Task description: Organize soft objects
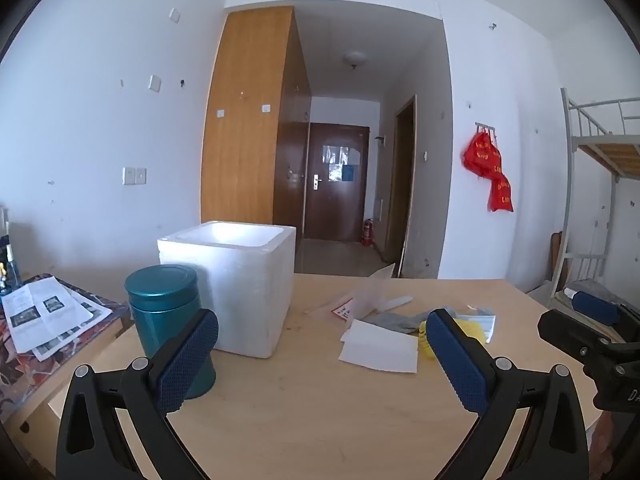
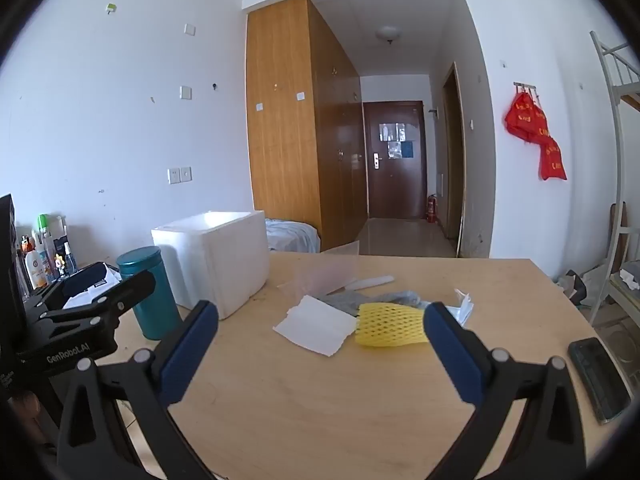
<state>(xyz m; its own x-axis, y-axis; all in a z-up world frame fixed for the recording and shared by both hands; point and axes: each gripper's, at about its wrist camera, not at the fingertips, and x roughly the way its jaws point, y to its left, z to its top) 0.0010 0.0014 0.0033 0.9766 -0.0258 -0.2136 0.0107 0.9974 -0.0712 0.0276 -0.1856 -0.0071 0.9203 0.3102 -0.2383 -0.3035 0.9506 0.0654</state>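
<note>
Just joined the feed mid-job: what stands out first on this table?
The yellow foam net lies mid-table beside a white folded tissue, with a grey cloth behind them. To the left stand a white foam box and a teal tin. Both the left gripper and right gripper are open, holding nothing.

A yellow foam net (image 2: 390, 326) lies on its side mid-surface; a white tissue (image 2: 316, 326) lies flat at its 9 o'clock, a crumpled grey cloth (image 2: 372, 298) at 12.

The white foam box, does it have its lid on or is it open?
Open. The white foam box has no lid on top: its rim and pale inner walls show. Whether anything lies inside cannot be told.
</note>
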